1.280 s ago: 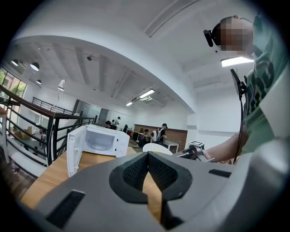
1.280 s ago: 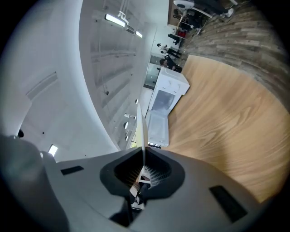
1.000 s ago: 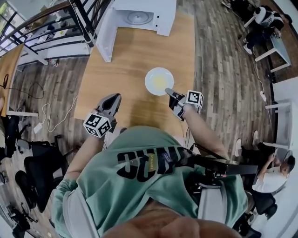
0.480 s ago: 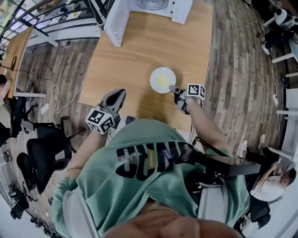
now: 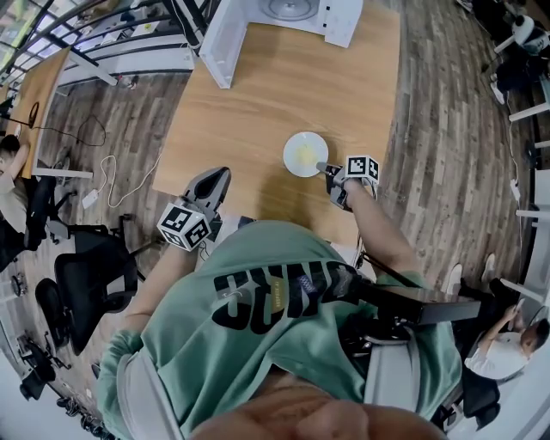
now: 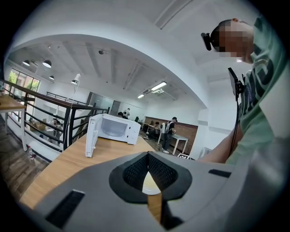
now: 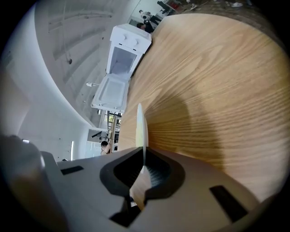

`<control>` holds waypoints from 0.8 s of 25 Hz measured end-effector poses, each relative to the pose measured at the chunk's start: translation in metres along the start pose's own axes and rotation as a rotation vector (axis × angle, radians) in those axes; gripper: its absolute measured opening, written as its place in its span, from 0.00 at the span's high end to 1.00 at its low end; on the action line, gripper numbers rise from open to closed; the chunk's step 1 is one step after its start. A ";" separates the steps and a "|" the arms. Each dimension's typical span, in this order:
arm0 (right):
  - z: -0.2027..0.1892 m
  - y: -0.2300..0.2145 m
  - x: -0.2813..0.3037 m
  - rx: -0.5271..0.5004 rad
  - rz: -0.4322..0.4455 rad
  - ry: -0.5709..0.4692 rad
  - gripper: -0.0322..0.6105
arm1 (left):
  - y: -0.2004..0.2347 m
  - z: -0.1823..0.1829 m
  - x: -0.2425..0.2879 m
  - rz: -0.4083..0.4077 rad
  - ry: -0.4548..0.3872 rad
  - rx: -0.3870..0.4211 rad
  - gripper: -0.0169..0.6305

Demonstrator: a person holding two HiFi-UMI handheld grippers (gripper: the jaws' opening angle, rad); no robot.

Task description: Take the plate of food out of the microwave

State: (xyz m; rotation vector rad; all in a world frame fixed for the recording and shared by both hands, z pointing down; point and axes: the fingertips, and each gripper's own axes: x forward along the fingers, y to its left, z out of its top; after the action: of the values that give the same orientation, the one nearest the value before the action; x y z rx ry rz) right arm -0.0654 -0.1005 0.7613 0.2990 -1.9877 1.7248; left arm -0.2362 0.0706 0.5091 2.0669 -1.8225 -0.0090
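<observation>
The left gripper (image 5: 213, 179) hangs at the table's (image 5: 284, 86) near edge, toward the left corner, its jaws closed on nothing. The plate of food (image 5: 305, 154) is over the near right part, well apart from the open microwave (image 5: 296, 10) at the far edge. The right gripper (image 5: 329, 170) is clamped on the plate's rim.

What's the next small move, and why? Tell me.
Probably lower the plate onto the table before releasing: the right gripper is shut on its rim, it is well clear of the open microwave, and its shadow suggests it hangs above the wood.
</observation>
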 end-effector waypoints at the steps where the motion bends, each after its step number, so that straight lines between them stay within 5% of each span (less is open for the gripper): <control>1: 0.000 -0.002 0.001 -0.004 -0.012 0.005 0.92 | 0.000 0.000 0.001 0.000 0.001 -0.001 0.97; 7: 0.007 -0.009 0.002 -0.107 -0.140 0.028 0.91 | -0.001 0.002 0.006 -0.008 0.005 -0.006 0.97; 14: 0.018 -0.021 -0.001 -0.291 -0.335 0.074 0.75 | 0.002 0.005 0.017 -0.022 0.008 -0.005 0.97; 20: 0.031 -0.025 -0.001 -0.341 -0.396 0.051 0.65 | 0.011 0.009 0.017 -0.017 0.002 -0.015 0.97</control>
State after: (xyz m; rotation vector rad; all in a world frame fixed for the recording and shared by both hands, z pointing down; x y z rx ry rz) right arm -0.0601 -0.1355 0.7796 0.4844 -1.9809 1.1201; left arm -0.2457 0.0507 0.5083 2.0712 -1.7990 -0.0246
